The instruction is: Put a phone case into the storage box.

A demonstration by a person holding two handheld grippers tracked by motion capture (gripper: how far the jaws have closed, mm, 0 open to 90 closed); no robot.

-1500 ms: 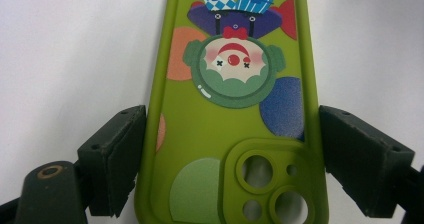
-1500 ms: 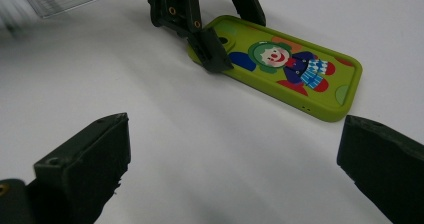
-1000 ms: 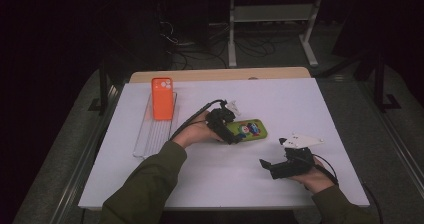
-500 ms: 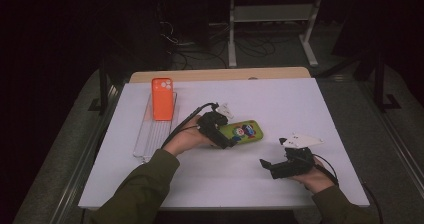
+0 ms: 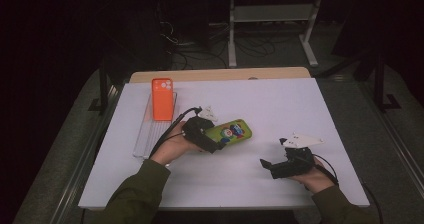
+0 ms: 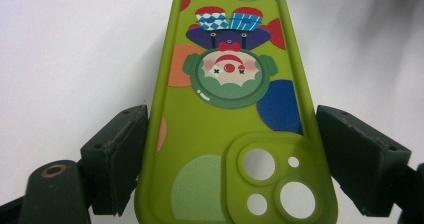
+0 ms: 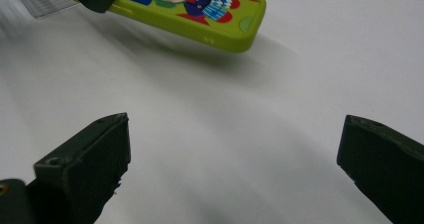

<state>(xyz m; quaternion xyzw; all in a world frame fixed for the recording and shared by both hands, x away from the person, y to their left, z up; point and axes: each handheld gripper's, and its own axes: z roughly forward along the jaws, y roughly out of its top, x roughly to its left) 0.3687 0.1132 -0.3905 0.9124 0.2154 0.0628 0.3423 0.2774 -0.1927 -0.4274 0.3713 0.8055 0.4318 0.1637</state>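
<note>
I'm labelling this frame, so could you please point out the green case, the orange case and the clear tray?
Green case (image 6: pixel 230 134), left gripper view, middle of its back.
Orange case (image 5: pixel 162 100), high view, its centre.
Clear tray (image 5: pixel 146 141), high view, bare ribbed near part.

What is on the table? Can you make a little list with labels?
held thing: green clown phone case, lifted off the table
left tool: shut on the case's camera end
right tool: open, nothing in it, low over the table
orange phone case: on the clear tray, far left
shadow: under the green case in the right gripper view
</note>
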